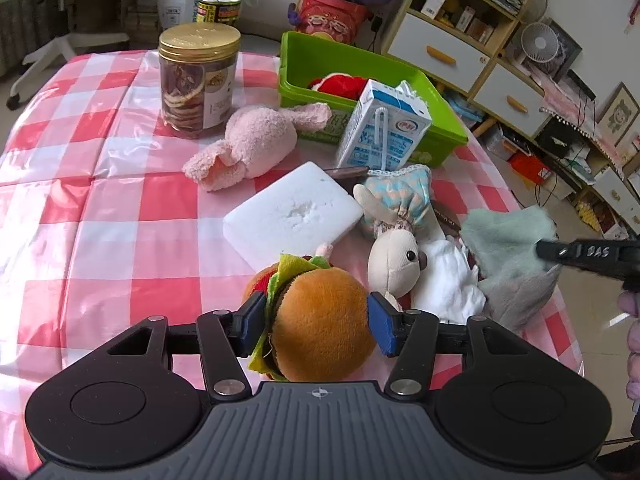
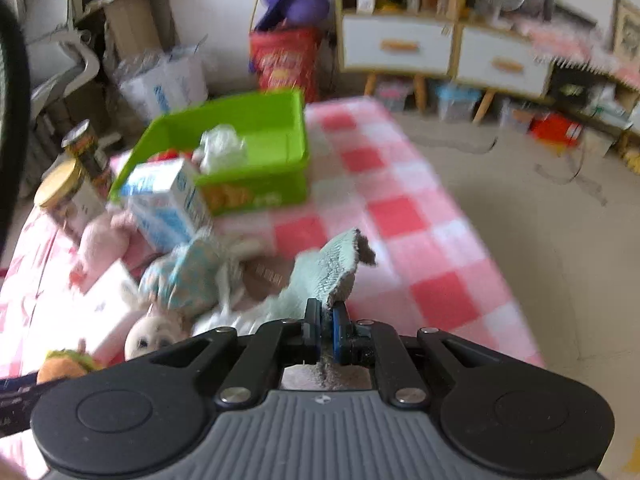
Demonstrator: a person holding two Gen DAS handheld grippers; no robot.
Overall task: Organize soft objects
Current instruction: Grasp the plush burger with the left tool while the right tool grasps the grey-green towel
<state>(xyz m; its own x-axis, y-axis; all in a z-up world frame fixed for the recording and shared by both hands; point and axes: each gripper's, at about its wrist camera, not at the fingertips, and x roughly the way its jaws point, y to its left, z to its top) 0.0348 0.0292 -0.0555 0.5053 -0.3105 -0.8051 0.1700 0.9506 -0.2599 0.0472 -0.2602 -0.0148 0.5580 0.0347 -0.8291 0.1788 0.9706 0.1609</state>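
A worktop (image 1: 92, 216) under a pink-and-white checked cloth is seen crowded in the left wrist view. A gold-lidded jar (image 1: 198, 80) stands in the upper left, with a tin can (image 1: 219, 8) behind it. A green bin (image 1: 432, 92) sits at the upper centre and a red soft item (image 1: 340, 85) lies inside it. A milk carton (image 1: 384, 128) stands just in front of the bin, between it and the toys below. A pink plush rabbit (image 1: 256, 144) lies left of the carton, touching the bin's front wall. A white foam block (image 1: 294, 212) lies at the centre, and a cream bunny doll (image 1: 394, 240) in a blue dress is beside it, on a white cloth (image 1: 448, 280).

The plush hamburger (image 1: 320, 320) is held between the blue fingers (image 1: 382, 324) of the left gripper (image 1: 316, 326), which are spread wide and pressed against its two sides at the lower centre.

In the blurred right wrist view, the right gripper (image 2: 326, 330) is seen nearly closed, a mint-green towel (image 2: 324, 276) pinched between its fingers (image 2: 312, 326); the towel rises above them at the centre, with the bin in the upper left
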